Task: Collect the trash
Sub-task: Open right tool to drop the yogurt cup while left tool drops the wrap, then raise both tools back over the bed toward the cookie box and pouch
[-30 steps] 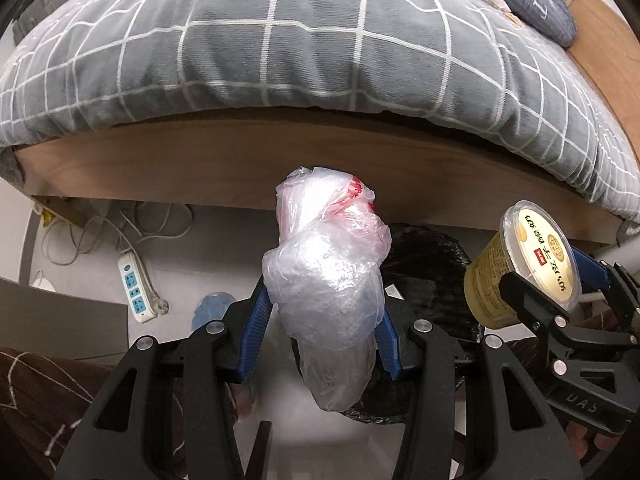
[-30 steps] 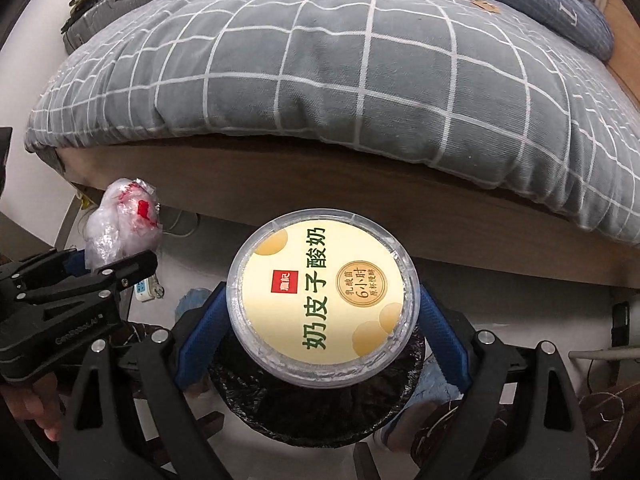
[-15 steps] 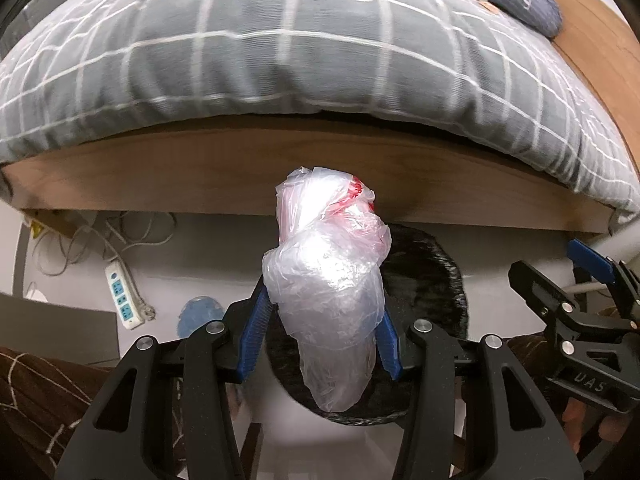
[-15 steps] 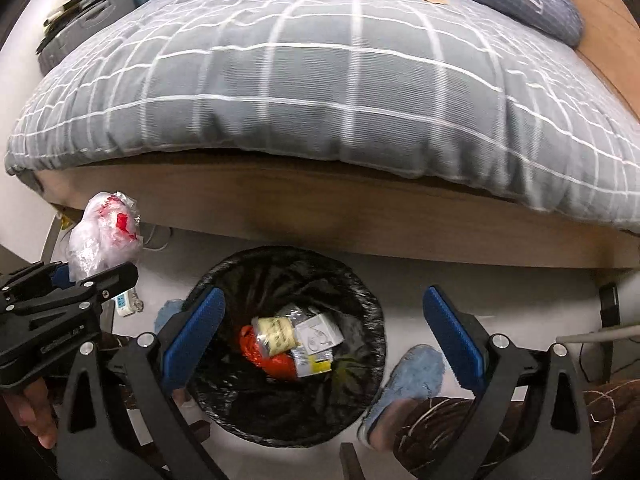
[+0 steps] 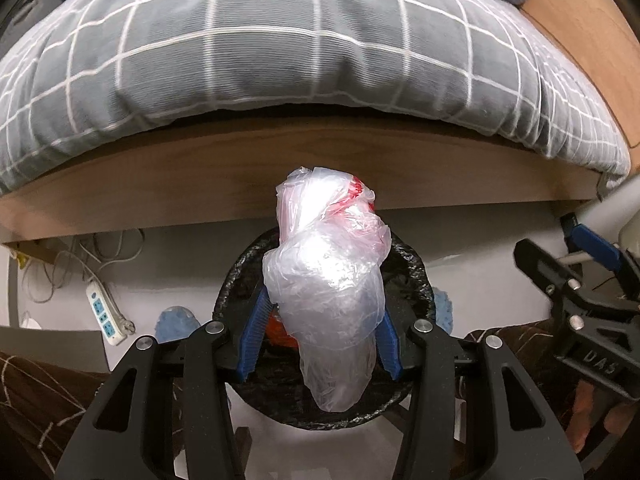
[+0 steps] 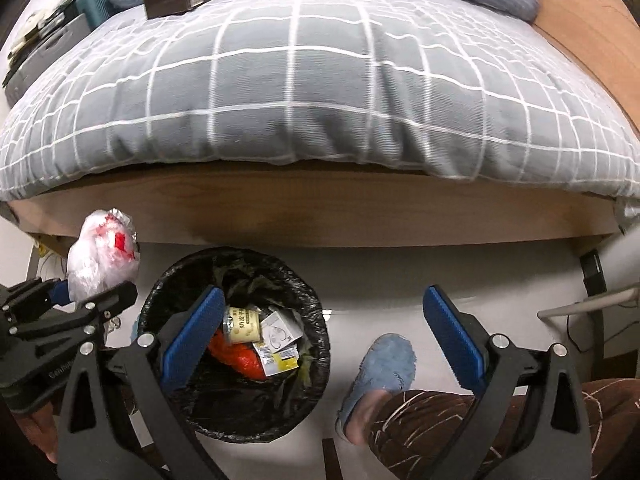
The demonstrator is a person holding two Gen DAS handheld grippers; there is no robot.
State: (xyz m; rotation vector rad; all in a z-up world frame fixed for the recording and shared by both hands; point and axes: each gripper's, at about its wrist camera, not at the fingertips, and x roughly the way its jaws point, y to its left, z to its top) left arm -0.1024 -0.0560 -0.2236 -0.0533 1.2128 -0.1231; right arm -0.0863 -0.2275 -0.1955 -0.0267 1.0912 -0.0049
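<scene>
My left gripper (image 5: 320, 336) is shut on a crumpled clear plastic bag (image 5: 328, 280) with red print and holds it over a round trash bin lined with a black bag (image 5: 416, 276). The plastic bag (image 6: 102, 256) and the left gripper (image 6: 80, 300) also show in the right wrist view, left of the bin (image 6: 236, 364). The bin holds a yogurt cup (image 6: 242, 324), small packets and an orange wrapper. My right gripper (image 6: 320, 336) is open and empty, its left finger over the bin; it also shows in the left wrist view (image 5: 568, 264) to the right of the bin.
A bed with a grey checked duvet (image 6: 320, 80) and a wooden frame (image 6: 320, 208) stands just behind the bin. A power strip (image 5: 105, 314) and cables lie on the floor at the left. The person's foot in a blue slipper (image 6: 380, 372) is right of the bin.
My right gripper has opened and the yogurt cup has dropped into the bin. My left gripper has moved right with the plastic bag, from beside the bin to over it.
</scene>
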